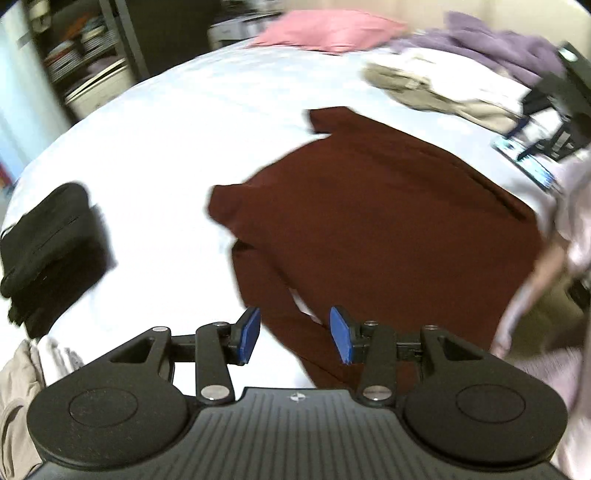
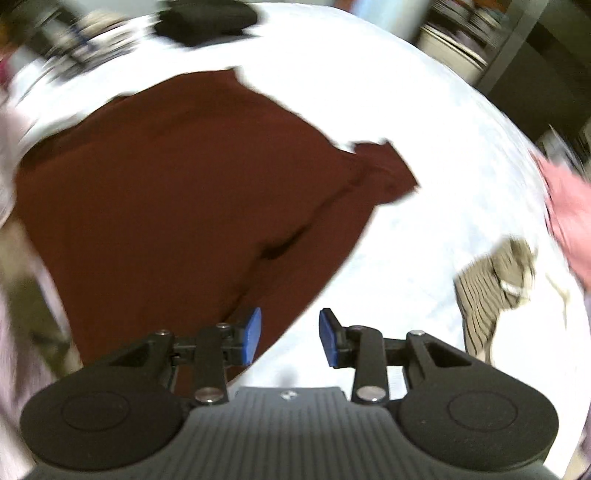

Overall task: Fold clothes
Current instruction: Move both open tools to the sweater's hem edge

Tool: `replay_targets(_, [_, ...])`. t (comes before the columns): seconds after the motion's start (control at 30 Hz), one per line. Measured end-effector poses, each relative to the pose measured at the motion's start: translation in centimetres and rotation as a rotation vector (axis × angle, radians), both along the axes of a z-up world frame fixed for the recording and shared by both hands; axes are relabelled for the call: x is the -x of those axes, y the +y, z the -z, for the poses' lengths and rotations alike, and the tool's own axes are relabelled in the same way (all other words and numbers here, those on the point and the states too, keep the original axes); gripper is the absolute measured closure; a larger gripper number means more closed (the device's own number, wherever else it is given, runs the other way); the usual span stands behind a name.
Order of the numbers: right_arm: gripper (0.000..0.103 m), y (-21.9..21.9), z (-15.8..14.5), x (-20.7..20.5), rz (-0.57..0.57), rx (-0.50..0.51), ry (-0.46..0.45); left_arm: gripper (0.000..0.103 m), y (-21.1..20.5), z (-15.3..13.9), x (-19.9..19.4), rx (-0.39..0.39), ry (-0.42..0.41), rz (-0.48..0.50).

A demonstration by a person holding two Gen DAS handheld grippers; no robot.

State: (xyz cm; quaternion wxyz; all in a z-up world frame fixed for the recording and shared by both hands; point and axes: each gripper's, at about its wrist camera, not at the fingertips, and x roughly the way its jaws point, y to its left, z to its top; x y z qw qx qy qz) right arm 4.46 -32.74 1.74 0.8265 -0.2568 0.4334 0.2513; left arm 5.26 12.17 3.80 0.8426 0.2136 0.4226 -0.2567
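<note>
A dark maroon shirt [image 1: 369, 206] lies spread on the white bed sheet [image 1: 166, 147], one short sleeve pointing left and a fold along its near edge. My left gripper [image 1: 294, 334] hovers open above that near edge, nothing between its blue pads. In the right wrist view the same maroon shirt [image 2: 177, 192] fills the left half, its sleeve sticking out to the right. My right gripper [image 2: 290, 336] is open over the shirt's hem edge where it meets the white bed sheet [image 2: 424, 166], holding nothing. Both views are motion-blurred.
A folded black garment [image 1: 51, 251] sits at the left of the bed. A pink cloth [image 1: 332, 29], purple clothes [image 1: 498, 48] and beige garments [image 1: 436, 88] lie at the far side. A striped garment [image 2: 487, 295] lies right. Shelves [image 1: 85, 55] stand beyond the bed.
</note>
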Motion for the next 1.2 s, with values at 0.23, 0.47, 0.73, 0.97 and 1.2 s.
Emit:
replay_targets(0.23, [0.064,-0.1,0.3,-8.0,0.304,-0.14,0.045,0.063,-1.3,3.0,-6.6,-0.038,0.009,-0.132])
replay_targets(0.47, [0.056,0.0,1.7,-15.3,0.475,-0.312,0.08,0.063,-3.1,6.8,-10.0,-0.074,0.085,-0.064])
replay_targets(0.73, [0.056,0.9,5.1,-22.1,0.614,-0.414,0.139,0.063,-2.6,9.0,-11.9,-0.059,0.154,-0.07])
replay_targets(0.97, [0.056,2.5,8.3,-24.2,0.615,-0.369,0.202,0.063,-2.8,8.9,-13.7,-0.003,0.143,-0.079])
replay_targets(1.2, [0.093,1.3,7.6,-23.5,0.604,-0.399,0.224,0.065,-4.2,9.3,-14.2,-0.004,0.16,-0.056])
